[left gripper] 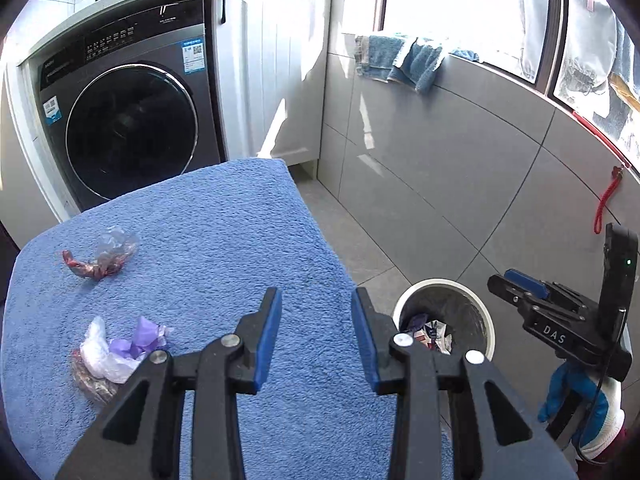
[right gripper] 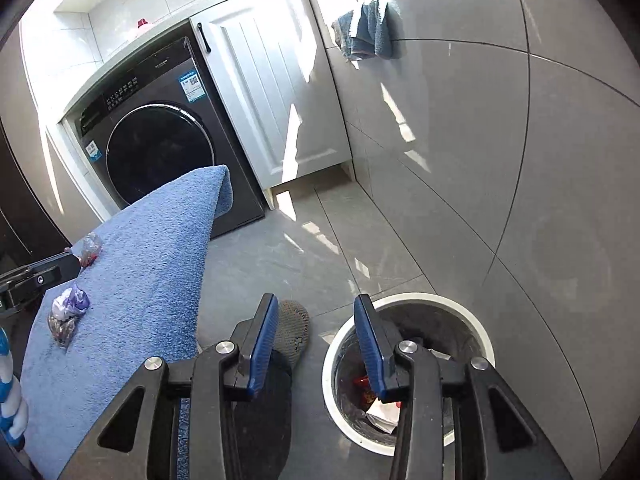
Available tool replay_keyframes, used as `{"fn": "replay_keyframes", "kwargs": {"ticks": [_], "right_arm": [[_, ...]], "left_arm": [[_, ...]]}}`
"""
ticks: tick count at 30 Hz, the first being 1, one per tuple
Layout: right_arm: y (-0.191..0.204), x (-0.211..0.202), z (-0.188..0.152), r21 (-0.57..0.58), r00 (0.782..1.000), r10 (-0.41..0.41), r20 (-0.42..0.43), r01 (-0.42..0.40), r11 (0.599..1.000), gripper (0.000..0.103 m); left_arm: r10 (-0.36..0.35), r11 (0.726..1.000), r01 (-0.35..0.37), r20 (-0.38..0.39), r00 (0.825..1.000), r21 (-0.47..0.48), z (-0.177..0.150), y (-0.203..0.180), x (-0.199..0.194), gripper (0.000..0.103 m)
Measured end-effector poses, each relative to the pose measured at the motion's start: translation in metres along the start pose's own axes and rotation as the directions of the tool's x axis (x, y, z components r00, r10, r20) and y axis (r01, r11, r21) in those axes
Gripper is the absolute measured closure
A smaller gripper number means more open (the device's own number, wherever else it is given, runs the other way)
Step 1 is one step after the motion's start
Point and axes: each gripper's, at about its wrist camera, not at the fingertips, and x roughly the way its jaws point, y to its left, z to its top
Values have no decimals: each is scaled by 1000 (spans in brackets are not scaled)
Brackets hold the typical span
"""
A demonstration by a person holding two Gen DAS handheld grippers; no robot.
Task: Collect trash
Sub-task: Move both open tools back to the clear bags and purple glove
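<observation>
Reading "DAS" in white on the black body of the right gripper [left gripper: 516, 288], seen side-on in the left wrist view; nothing between its fingers in its own view [right gripper: 316, 340], jaws standing wide. Left gripper [left gripper: 316, 336] likewise gaping wide and gripping nothing, hovering over the blue towel [left gripper: 224, 232].

Washing machine [left gripper: 132, 120] showing a blue-and-white sticker with a QR code on the panel and a second label at the door's left; brand text too small to read.

White-rimmed trash bin [right gripper: 472, 320] sitting on the grey tile floor just beside the towel-covered surface, holding crumpled wrappers, white paper and red scraps [right gripper: 380, 404]. Right gripper hanging above the bin's left rim.

Remaining trash lying on the towel: clear plastic with a red wrapper [left gripper: 100, 256] toward the far left, purple-and-white plastic wad [left gripper: 120, 348] nearer, just left of the left gripper's fingers. Both apart from either gripper.

Blue cloth [left gripper: 400, 60] draping over the window ledge.
</observation>
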Motion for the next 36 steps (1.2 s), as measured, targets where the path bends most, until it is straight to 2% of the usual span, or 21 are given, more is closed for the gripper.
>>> {"fn": "replay_keyframes", "kwargs": {"ticks": [5, 9, 14, 18, 24, 36], "right_arm": [[64, -5, 9, -88, 997, 76, 21, -74, 993, 61], [115, -6, 14, -158, 992, 128, 23, -122, 980, 58], [169, -4, 17, -228, 984, 175, 11, -168, 959, 57], [204, -4, 15, -272, 982, 190, -10, -186, 944, 57], [244, -7, 10, -329, 984, 178, -29, -177, 927, 56], [290, -10, -8, -391, 987, 152, -56, -161, 906, 54]], "left_arm": [[150, 986, -146, 60, 987, -79, -24, 69, -44, 69], [221, 968, -208, 83, 972, -141, -39, 115, -71, 69], [270, 946, -246, 94, 958, -210, -62, 159, -98, 69], [293, 935, -263, 101, 951, -236, -78, 185, -113, 69], [294, 924, -252, 114, 949, -288, -99, 217, -129, 69], [270, 912, -214, 119, 956, -351, -130, 257, -149, 69]]}}
